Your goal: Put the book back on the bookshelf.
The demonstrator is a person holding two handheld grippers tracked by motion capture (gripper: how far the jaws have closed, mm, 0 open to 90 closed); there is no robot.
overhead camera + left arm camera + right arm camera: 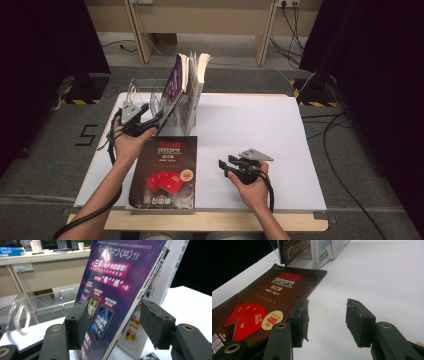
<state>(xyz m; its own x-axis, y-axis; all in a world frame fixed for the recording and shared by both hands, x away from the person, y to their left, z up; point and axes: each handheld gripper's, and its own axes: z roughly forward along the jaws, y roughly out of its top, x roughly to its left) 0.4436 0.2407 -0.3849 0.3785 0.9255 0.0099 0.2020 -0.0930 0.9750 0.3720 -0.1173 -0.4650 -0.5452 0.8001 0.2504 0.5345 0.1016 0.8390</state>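
Left gripper [113,320] jaws straddle the tilted purple book [117,287], not clamped; right gripper [327,320] hangs open, empty.

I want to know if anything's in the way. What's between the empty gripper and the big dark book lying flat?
Nothing. In the high view, only bare white table separates the right gripper from the dark book.

Bare white table [260,130] lies open right of the dark magazine [165,172]; leaning books [187,85] block the far-left.
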